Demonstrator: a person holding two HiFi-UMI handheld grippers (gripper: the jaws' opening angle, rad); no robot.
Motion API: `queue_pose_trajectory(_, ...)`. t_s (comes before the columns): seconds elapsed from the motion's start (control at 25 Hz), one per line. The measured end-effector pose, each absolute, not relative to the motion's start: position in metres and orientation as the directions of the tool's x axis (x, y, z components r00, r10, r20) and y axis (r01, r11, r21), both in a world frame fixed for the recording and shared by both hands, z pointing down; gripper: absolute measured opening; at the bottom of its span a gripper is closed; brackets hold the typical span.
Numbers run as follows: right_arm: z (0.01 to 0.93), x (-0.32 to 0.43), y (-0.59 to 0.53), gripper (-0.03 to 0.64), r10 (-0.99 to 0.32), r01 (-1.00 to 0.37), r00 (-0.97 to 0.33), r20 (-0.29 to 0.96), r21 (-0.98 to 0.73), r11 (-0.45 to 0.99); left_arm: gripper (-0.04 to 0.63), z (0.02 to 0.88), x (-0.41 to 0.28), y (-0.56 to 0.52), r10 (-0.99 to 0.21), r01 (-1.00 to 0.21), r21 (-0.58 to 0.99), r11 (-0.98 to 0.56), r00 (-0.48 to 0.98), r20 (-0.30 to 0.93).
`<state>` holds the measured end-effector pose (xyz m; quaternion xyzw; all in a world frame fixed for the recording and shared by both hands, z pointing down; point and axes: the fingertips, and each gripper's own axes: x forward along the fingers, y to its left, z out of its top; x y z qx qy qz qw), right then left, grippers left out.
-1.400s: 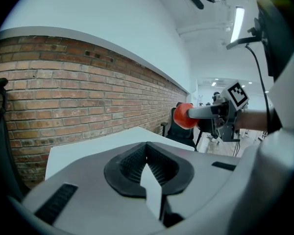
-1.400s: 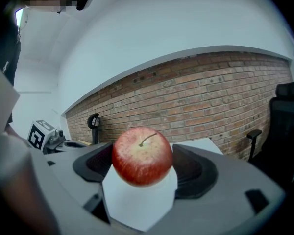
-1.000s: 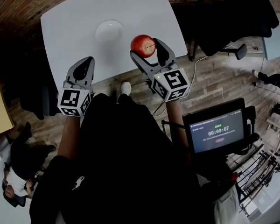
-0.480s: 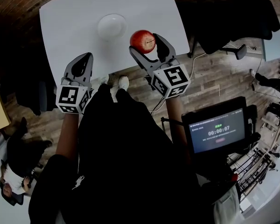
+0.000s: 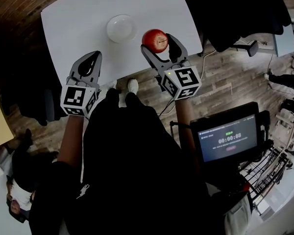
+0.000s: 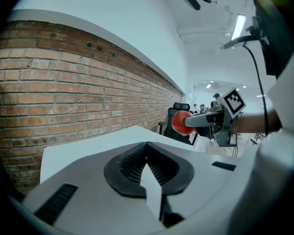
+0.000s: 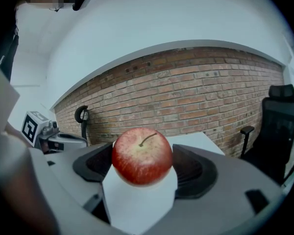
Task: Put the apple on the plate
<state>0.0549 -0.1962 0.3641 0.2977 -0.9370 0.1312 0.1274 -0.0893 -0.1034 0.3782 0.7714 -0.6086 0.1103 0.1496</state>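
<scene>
A red apple (image 5: 155,39) is held above the white table (image 5: 78,18), with my right gripper (image 5: 160,39) shut on it. The apple hangs just right of a small white plate (image 5: 121,27) that lies on the table. In the right gripper view the apple (image 7: 142,155) sits stem up between the dark pads (image 7: 193,168). My left gripper (image 5: 93,58) hovers over the table's near edge, left of and nearer than the plate, jaws together and holding nothing. The left gripper view shows the apple (image 6: 179,122) off to the right in the other gripper.
A black office chair (image 5: 245,13) stands right of the table on the wood floor. A screen with a timer (image 5: 229,138) is at my lower right. A brick wall (image 7: 196,97) runs behind the table. The table's near edge lies under both grippers.
Both grippers have drifted a little farther over the table. The apple stays held in the right gripper, still just right of the plate.
</scene>
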Motion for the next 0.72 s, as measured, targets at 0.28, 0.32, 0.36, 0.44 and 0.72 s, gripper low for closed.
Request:
queue_pose_trajectory(0.28,0.366,0.06,-0.199,0.379,-0.546,-0.617,-0.77,0.33,-0.169,0.768,0.006,0.383,-0.085,-0.109,-0.888,-0.963,0.11,-0.247,0.27,0.372)
queue_pose_trajectory(0.32,0.367,0.06,-0.199,0.379,-0.546,-0.618,-0.769,0.333,-0.167,0.768,0.006,0.384,-0.083,-0.11,-0.886,-0.961,0.113,-0.251,0.275,0.374)
queue_pose_trajectory(0.36,0.369,0.059,-0.199,0.379,-0.547,-0.618,-0.768,0.333,-0.163,0.769,0.006,0.385,-0.083,-0.111,-0.883,-0.96,0.118,-0.255,0.281,0.376)
queue_pose_trajectory(0.44,0.371,0.056,-0.2,0.379,-0.547,-0.615,-0.769,0.33,-0.152,0.774,0.006,0.386,-0.082,-0.113,-0.878,-0.956,0.128,-0.263,0.292,0.379)
queue_pose_trajectory(0.72,0.385,0.045,-0.205,0.379,-0.545,-0.616,-0.757,0.359,-0.116,0.779,0.006,0.403,-0.08,-0.12,-0.859,-0.942,0.164,-0.294,0.336,0.387)
